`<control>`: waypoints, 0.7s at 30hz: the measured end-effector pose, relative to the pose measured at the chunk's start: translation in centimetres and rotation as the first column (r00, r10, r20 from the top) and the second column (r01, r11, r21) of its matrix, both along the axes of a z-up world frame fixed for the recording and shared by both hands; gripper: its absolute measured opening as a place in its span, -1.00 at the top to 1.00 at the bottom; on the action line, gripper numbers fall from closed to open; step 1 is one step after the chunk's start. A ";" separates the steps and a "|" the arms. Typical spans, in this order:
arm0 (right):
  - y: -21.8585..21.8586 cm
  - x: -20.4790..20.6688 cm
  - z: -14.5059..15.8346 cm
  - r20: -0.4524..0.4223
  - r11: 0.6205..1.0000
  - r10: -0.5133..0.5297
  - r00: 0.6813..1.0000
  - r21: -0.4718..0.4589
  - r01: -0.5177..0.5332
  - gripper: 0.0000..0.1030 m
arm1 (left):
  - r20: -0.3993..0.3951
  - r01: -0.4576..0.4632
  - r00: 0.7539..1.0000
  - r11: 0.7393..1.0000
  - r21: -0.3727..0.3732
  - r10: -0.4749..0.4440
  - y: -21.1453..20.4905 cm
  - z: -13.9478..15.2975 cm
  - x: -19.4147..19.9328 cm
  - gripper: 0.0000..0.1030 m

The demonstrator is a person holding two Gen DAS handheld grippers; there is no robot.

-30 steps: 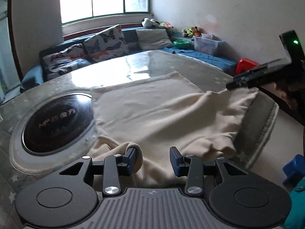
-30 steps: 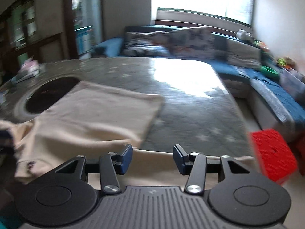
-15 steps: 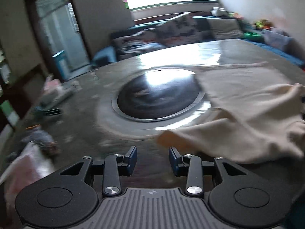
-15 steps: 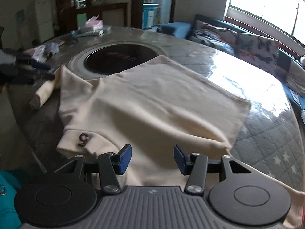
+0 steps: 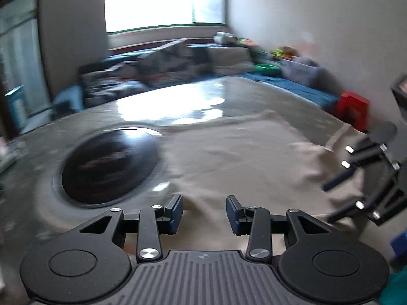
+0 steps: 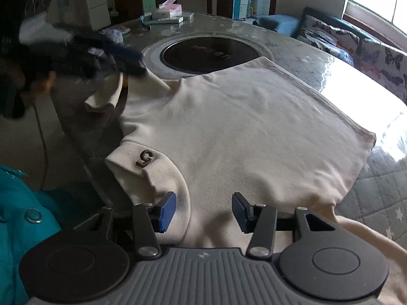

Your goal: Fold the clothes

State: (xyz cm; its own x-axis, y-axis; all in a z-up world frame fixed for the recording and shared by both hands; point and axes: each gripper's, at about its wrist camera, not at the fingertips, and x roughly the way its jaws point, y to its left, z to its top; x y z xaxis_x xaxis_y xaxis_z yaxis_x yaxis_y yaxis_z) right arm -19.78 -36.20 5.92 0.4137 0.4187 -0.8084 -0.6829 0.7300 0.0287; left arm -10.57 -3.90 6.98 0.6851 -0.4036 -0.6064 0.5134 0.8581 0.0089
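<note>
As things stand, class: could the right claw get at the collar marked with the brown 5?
Probably yes. The right claw stands open just short of the collar, with only bare cream shirt between them and nothing blocking.

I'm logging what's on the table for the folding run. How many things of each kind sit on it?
Cream garment: 1
Built-in black round cooktop: 1
Tissue box: 1
Quilted grey mat: 1
Total: 4
Small clutter at the table's far end is too blurred to count.
</note>
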 end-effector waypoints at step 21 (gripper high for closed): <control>-10.1 17.4 -1.3 0.039 0.822 -0.569 0.821 0.065 0.566 0.35 | -0.134 0.142 0.981 0.990 -0.009 -0.142 -3.7 -4.2 1.1 0.20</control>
